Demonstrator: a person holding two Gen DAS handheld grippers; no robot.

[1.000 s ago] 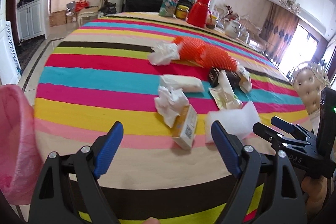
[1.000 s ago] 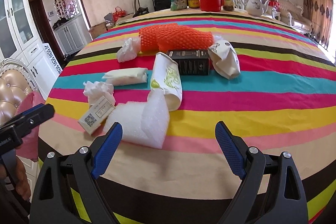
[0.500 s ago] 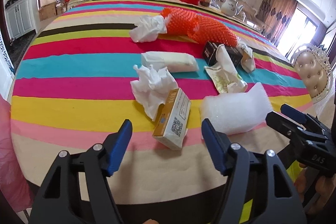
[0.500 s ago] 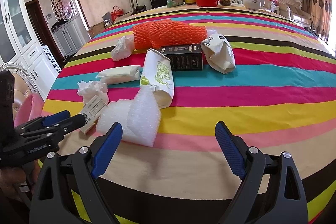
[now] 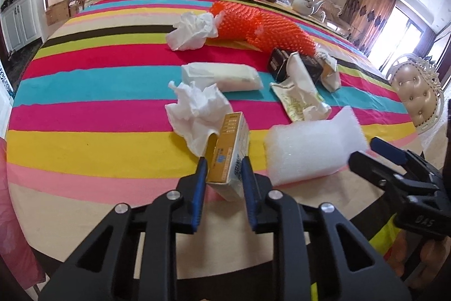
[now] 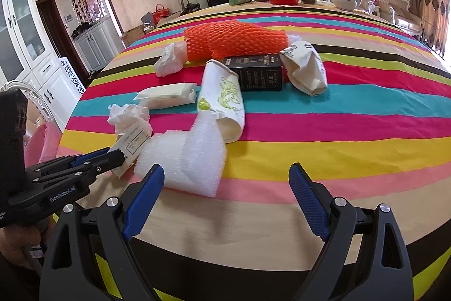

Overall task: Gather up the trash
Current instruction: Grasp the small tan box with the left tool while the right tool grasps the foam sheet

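1. The left gripper (image 5: 222,174) is pinching the near end of the small yellow carton (image 5: 228,154) between its blue pads, close to the near edge of the striped table (image 5: 84,114); the carton's far end is lying against a crumpled tissue (image 5: 194,114).
2. The right gripper (image 6: 225,196) is hovering with its jaws spread wide over the bare near rim of the table, the white foam sheet (image 6: 186,160) lying just ahead of its left pad.
3. Open cloth is stretching to the right of the foam in the right wrist view.
4. A pink bag (image 5: 11,216) is being cut off by the left edge of the left wrist view.
5. The black box (image 6: 256,72) is lying half hidden behind a flattened paper cup (image 5: 298,92) in the left wrist view; the right wrist view is showing its whole front.
6. Only the right wrist view is showing the left gripper from the side, its tips covering part of the carton.
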